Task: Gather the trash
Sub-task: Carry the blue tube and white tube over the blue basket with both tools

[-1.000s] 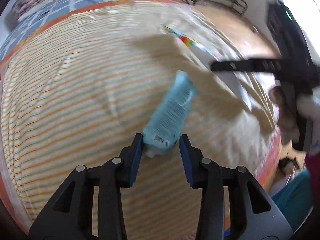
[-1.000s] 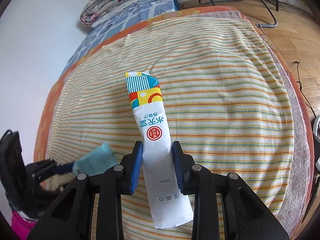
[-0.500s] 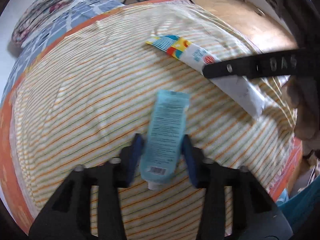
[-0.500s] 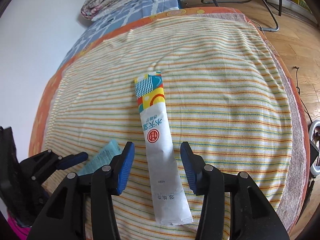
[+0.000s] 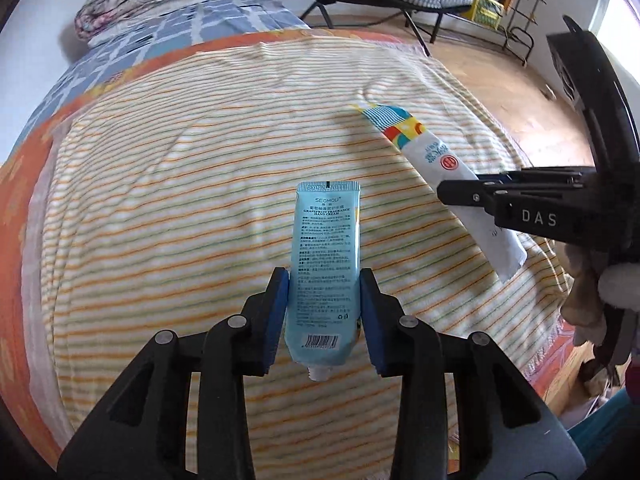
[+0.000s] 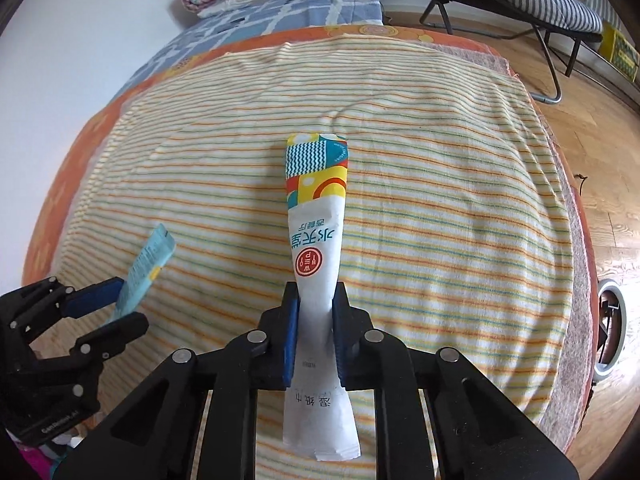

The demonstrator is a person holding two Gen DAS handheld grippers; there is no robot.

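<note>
Between right gripper point(image 6: 315, 304) pads: white paper sachet point(image 6: 316, 240), newly pinched to a waist; left gripper point(image 5: 324, 308) clamping flat blue tube point(image 5: 326, 256).

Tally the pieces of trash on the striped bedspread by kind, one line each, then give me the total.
Light blue plastic hand cream tube, pinched in the left claw: 1
Long white paper wet-wipe packet with a colourful printed end, squeezed in the right claw: 1
Total: 2
</note>
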